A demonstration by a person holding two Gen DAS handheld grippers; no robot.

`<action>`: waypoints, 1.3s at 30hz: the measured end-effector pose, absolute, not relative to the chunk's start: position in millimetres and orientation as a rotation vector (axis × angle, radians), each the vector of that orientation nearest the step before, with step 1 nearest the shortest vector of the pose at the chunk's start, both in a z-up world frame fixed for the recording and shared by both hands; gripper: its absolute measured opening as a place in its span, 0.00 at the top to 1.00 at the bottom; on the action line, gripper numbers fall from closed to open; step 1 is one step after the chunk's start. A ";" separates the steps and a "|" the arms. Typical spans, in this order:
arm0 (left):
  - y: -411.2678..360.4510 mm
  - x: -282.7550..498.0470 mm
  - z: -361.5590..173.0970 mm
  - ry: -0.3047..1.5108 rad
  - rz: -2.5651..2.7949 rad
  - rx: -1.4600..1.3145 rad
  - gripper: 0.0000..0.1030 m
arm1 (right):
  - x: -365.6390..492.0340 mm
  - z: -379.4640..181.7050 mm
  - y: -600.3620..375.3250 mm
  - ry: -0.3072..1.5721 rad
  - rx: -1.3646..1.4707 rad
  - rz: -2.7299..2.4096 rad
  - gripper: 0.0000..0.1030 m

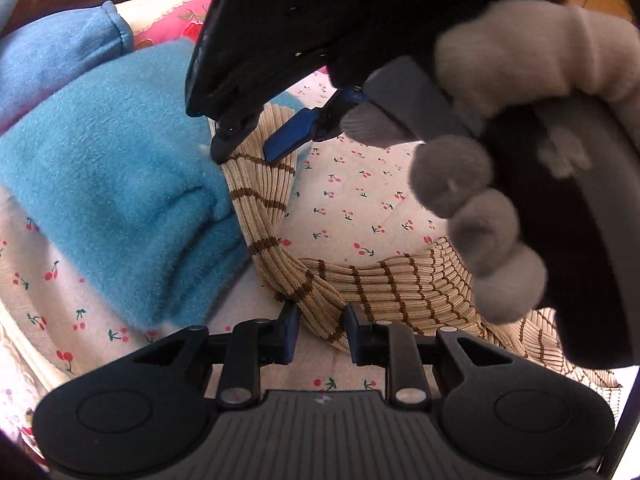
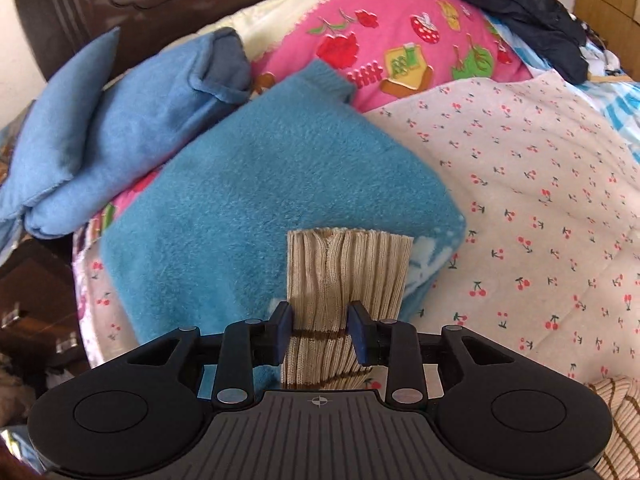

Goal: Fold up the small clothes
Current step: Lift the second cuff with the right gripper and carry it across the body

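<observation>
Striped knit sleeve strung between both grippers

Right hand-held gripper [image 2: 320, 334] pinching the ribbed cuff [image 2: 350, 270] narrow, over the blue fleece [image 2: 260, 184]; left hand-held gripper [image 1: 320, 334] narrowed round the sleeve [image 1: 320, 308] lower down, pad contact unclear. Long axis running straight ahead toward the right one.

A beige ribbed knit garment with thin brown stripes [image 1: 360, 280] stretches as a bunched, twisted band from centre frame down to the lower right of the left wrist view, over cherry-print fabric. In the right wrist view its plain cuffed end [image 2: 348, 276] stands at lower centre, overlapping a folded teal fleece piece [image 2: 260, 192].
</observation>
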State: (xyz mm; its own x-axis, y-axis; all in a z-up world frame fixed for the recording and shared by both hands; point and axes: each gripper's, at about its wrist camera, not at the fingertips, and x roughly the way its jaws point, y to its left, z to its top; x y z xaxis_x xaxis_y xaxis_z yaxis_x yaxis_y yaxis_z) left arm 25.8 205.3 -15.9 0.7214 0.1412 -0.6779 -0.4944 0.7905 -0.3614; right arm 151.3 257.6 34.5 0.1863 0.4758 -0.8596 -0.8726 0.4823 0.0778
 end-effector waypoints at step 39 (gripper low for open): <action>168.4 18.0 4.4 0.576 0.258 -0.409 0.49 | 195.9 117.4 -79.2 0.712 0.235 0.553 0.89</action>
State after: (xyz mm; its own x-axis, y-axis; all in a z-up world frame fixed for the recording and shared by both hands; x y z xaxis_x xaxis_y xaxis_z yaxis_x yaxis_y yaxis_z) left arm 18.0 168.4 4.4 0.8098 0.1219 -0.5738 -0.3469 0.8883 -0.3009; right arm 195.9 -79.2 117.4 0.6224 0.5539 -0.5530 -0.3986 0.8323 0.3851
